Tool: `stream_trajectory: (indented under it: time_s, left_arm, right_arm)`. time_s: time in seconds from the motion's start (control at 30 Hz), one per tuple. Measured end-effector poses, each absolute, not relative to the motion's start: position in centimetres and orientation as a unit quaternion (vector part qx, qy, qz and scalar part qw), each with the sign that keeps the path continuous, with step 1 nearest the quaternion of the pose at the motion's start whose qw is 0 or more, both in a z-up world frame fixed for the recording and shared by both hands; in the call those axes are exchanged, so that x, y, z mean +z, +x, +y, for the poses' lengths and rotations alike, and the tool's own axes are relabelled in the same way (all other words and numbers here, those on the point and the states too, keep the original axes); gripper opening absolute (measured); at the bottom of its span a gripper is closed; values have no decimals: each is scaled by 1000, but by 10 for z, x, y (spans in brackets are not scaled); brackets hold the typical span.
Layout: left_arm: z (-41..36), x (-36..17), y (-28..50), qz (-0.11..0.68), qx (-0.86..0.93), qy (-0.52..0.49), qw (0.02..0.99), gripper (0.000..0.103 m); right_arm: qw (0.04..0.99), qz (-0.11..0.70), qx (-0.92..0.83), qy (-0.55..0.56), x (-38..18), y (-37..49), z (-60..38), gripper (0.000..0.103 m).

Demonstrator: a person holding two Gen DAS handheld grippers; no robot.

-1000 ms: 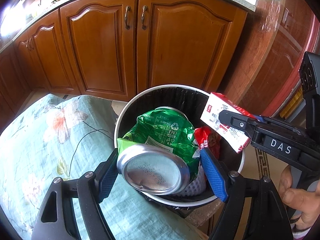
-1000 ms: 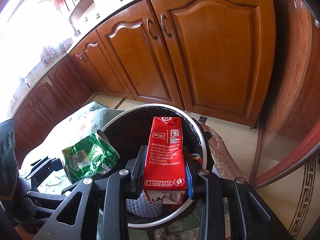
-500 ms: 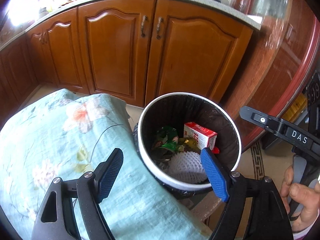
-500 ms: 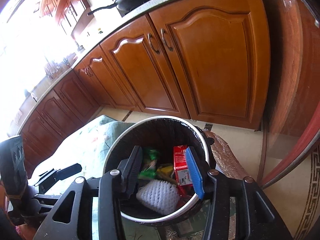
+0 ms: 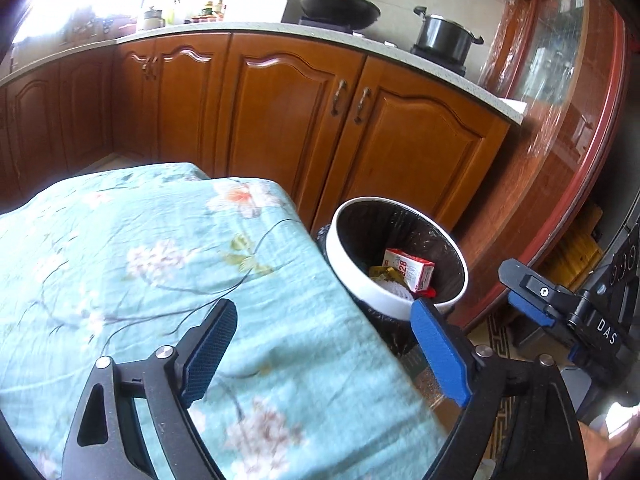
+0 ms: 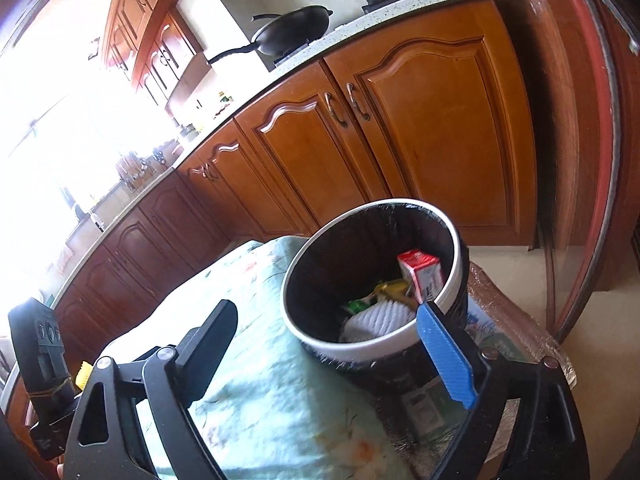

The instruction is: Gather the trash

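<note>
Both claws spread wide, nothing held: left claw [image 5: 324, 340] over the floral cloth [image 5: 160, 264] beside the trash bin [image 5: 362, 284], right claw [image 6: 328, 340] just short of the bin's near rim. Inside the bin: red-and-white carton [image 6: 424, 276] against the far-right wall, white mesh foam [image 6: 376, 318] below it, green and yellow wrappers [image 6: 376, 294] between. Past the bin, wooden cabinets [image 5: 404, 144] under the counter [image 5: 400, 50], with wok [image 5: 340, 6] and pot [image 5: 444, 38] on top.
</note>
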State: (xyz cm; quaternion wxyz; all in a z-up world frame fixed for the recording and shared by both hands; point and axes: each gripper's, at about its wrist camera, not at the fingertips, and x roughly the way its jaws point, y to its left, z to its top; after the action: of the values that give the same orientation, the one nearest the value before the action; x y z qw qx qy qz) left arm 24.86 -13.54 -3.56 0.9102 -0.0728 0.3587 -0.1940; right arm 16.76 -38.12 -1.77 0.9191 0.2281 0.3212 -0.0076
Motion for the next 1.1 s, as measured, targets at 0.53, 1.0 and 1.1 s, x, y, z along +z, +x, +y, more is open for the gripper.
stream_trajectory:
  time_s: [0.53, 1.0, 1.1]
  left_arm:
    - [-80, -7, 144, 222, -127, -33, 966, 102]
    - [-91, -27, 122, 188, -84, 16, 978, 102]
    - [-91, -31, 125, 190, -84, 20, 978, 102]
  right_arm:
    - [979, 181, -59, 72, 44, 97, -311, 103]
    - [976, 200, -65, 63, 15, 93, -299, 103]
    - [975, 205, -65, 64, 12, 94, -300, 103]
